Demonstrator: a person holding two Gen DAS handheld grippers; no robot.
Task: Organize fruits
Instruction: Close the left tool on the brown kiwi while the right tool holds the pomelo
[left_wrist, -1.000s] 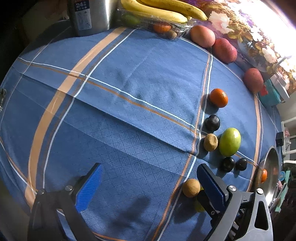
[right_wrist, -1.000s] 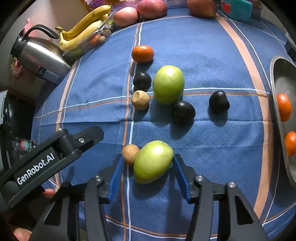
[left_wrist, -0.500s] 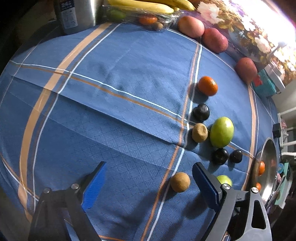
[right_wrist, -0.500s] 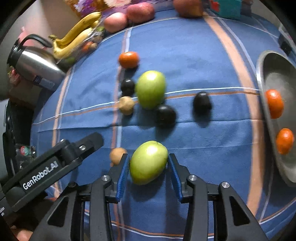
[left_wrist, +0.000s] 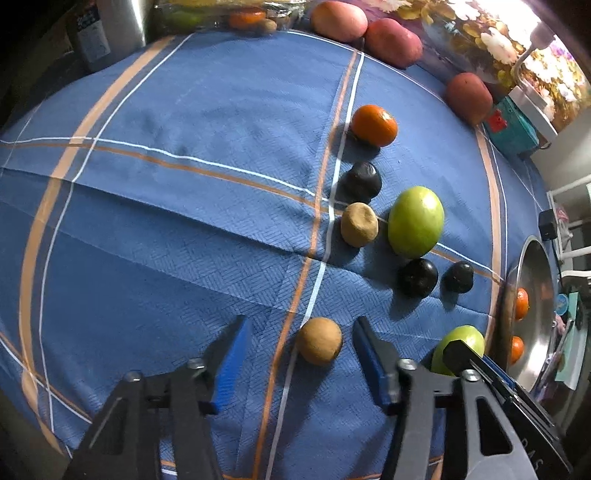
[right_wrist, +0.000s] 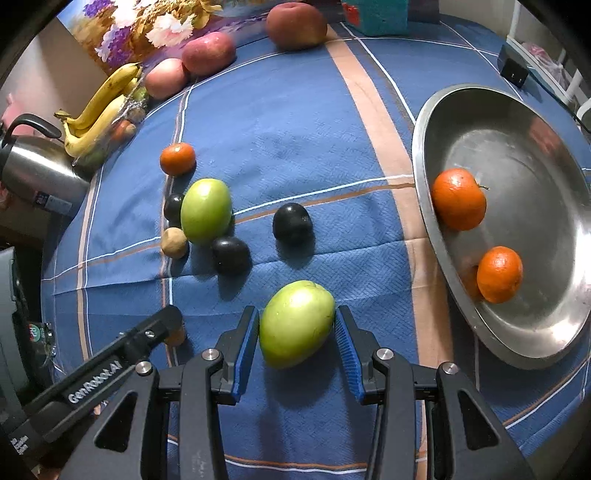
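Gripping a green fruit (right_wrist: 297, 325) between its blue pads, the right gripper (right_wrist: 297, 338) holds it over the blue checked cloth (right_wrist: 295, 129), beside the steel bowl (right_wrist: 546, 332) with two oranges (right_wrist: 459, 199) inside. The left gripper (left_wrist: 295, 356) has just been closing; its jaws flank a small brown fruit (left_wrist: 320, 340) on the cloth without pressing it, a gap showing on the left side. Farther off lie another green fruit (left_wrist: 415, 221), a brown one (left_wrist: 359, 224), three dark fruits (left_wrist: 417, 277) and an orange (left_wrist: 373, 124).

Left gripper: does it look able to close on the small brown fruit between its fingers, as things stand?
Probably yes. The left gripper, its jaws just closing, already straddles the small brown fruit, pads not yet touching. Nothing lies between them; the right gripper, clamping the green fruit, sits just outside.
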